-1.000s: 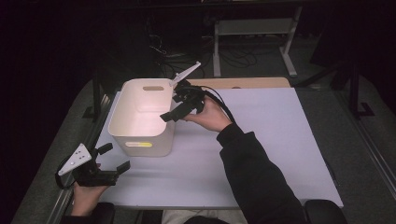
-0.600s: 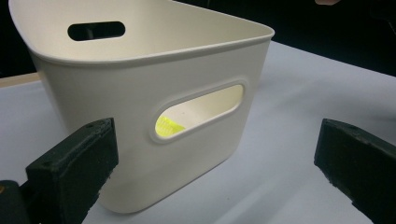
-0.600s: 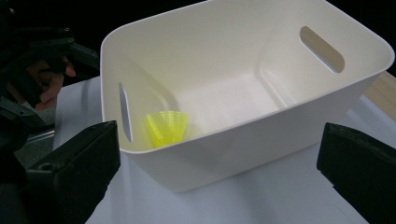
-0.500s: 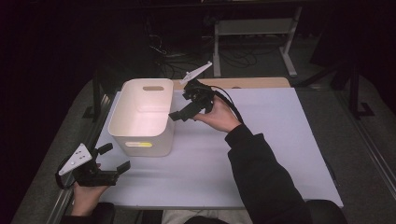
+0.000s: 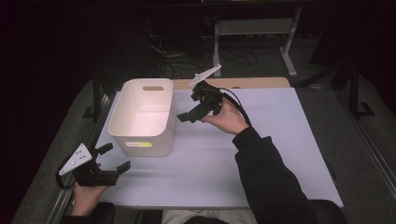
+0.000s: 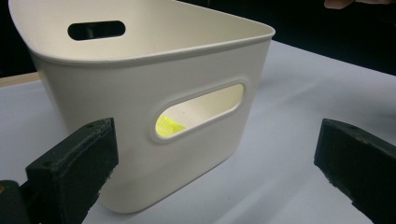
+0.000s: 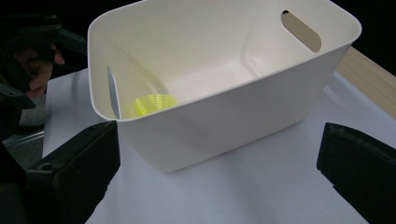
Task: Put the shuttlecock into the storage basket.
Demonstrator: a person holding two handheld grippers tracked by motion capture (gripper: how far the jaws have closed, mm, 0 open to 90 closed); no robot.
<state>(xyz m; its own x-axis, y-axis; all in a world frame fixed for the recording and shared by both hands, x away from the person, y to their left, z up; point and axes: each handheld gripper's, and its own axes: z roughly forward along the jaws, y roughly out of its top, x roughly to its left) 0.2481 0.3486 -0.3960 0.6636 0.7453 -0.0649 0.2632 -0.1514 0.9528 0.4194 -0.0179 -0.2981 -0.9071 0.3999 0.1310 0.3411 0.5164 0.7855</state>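
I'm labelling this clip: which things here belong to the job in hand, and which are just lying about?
Part of the job:
- white bin
- yellow ribbed piece inside it
- right hand-held gripper, open, beside the bin
- left hand-held gripper, open

Just lying about:
- wooden board at the table's far edge
- metal frame behind
- floor cables

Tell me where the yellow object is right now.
The yellow object lies on the floor of the white bin, at its near end by the handle slot facing the left gripper, as the right gripper view shows.
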